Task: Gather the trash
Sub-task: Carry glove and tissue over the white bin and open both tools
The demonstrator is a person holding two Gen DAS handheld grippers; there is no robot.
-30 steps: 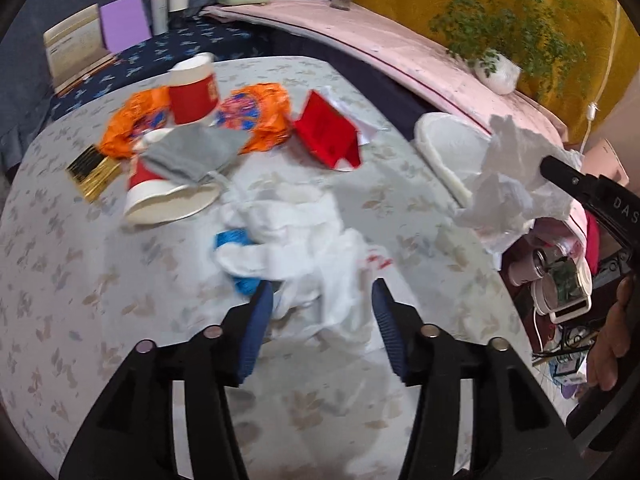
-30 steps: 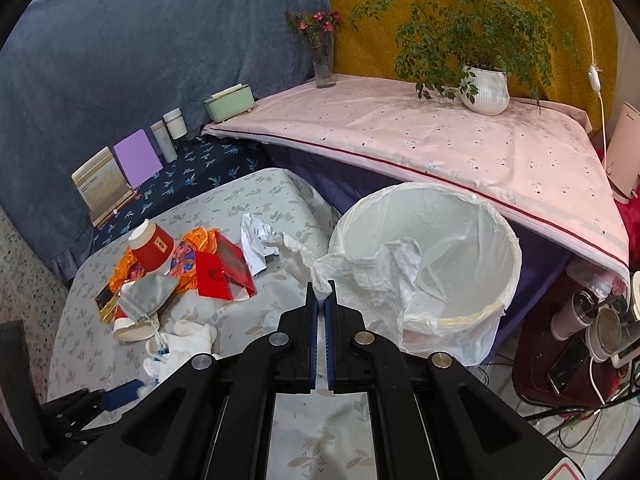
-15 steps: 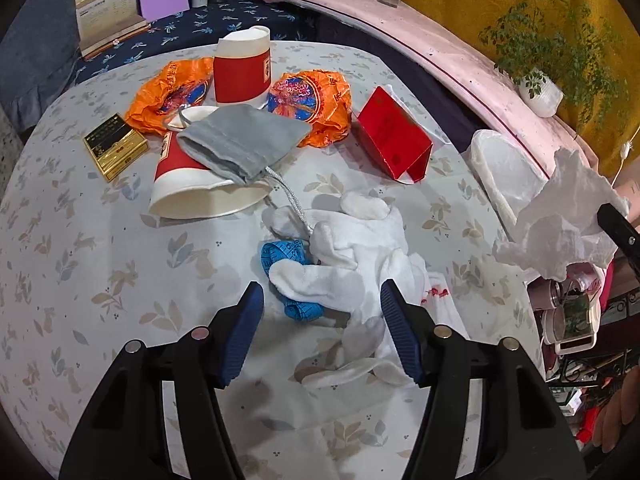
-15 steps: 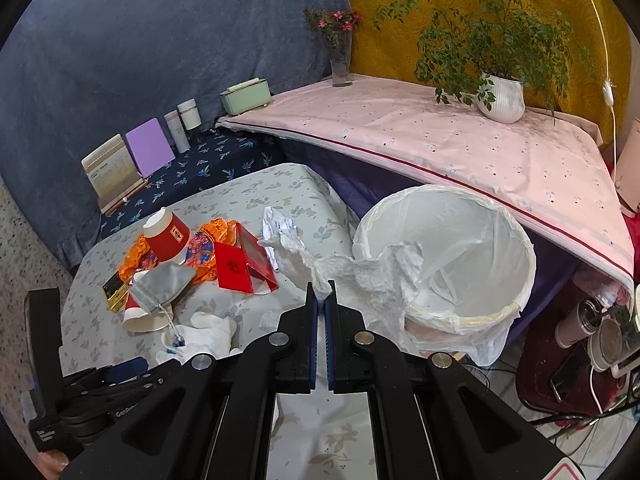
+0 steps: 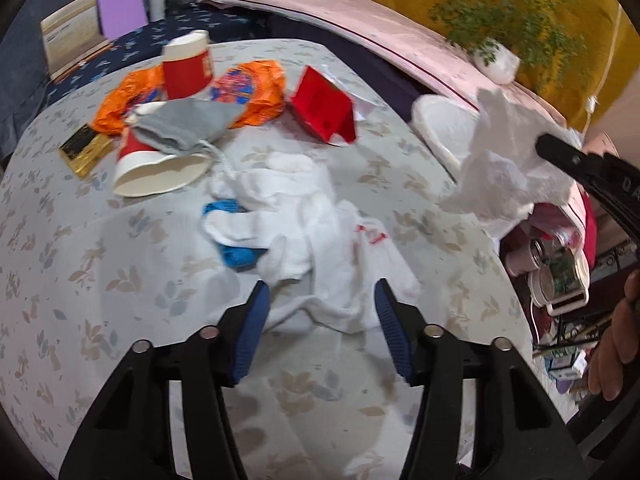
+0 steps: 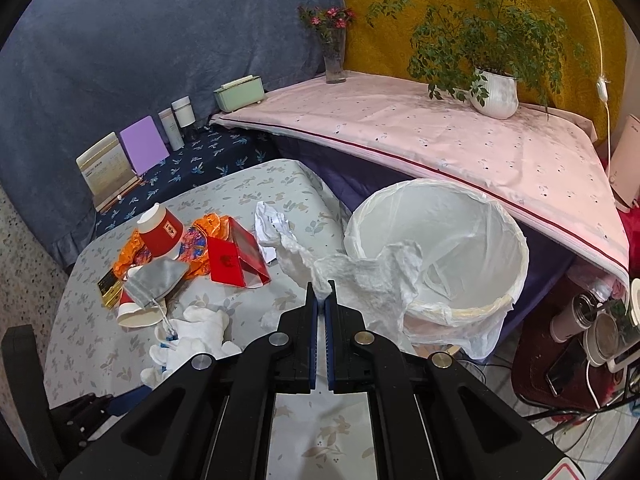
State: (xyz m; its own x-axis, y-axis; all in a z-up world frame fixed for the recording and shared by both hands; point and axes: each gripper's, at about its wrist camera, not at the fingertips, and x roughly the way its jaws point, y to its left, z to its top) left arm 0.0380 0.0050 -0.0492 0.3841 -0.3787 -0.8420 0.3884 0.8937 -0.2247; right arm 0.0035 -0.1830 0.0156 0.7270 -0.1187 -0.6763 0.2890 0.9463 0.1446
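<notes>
My right gripper (image 6: pixel 322 292) is shut on a crumpled white tissue (image 6: pixel 360 270) and holds it in the air beside the rim of the white-lined trash bin (image 6: pixel 504 224); the tissue also shows in the left wrist view (image 5: pixel 500 168). My left gripper (image 5: pixel 320 308) is open, low over the table, with its fingers either side of the near end of a heap of white cloth (image 5: pixel 304 216). A blue item (image 5: pixel 238 254) lies partly under the cloth.
On the floral tablecloth (image 5: pixel 100 280) lie two red paper cups (image 5: pixel 186 66), one tipped, a grey pouch (image 5: pixel 188 124), orange wrappers (image 5: pixel 256 88), a red folded box (image 5: pixel 324 108), a gold packet (image 5: pixel 84 150) and crumpled paper (image 6: pixel 270 220). Shelves stand behind.
My left gripper has moved forward and lower onto the white cloth heap, still open. My right gripper has kept hold of the tissue, shifting slightly by the bin.
</notes>
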